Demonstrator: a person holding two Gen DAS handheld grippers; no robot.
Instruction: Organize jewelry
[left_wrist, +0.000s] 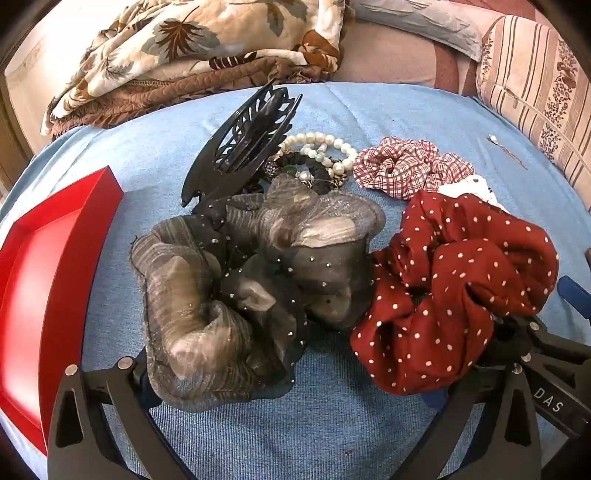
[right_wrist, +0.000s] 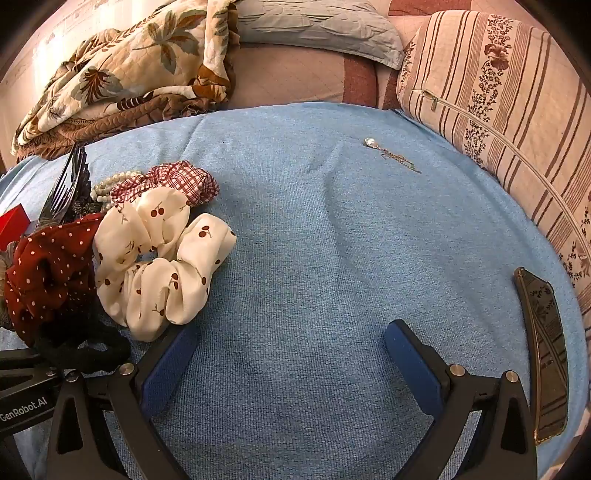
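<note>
Jewelry pile sits on the blue bed cover (right_wrist: 314, 240): one pearl bracelet (left_wrist: 325, 149), one black claw clip (left_wrist: 240, 147), four scrunchies – grey organza (left_wrist: 240, 280), red polka-dot (left_wrist: 461, 280), red check (left_wrist: 402, 166), white cherry-print (right_wrist: 159, 266) – plus one lone pearl pendant (right_wrist: 369, 142) well apart. Left tool (left_wrist: 291, 373) fully open, holding nothing, grey and red scrunchies lying against its fingers. Right tool (right_wrist: 291, 369) fully open over bare cover, cherry scrunchie touching its left finger; red tray (left_wrist: 48, 280) far left.
</note>
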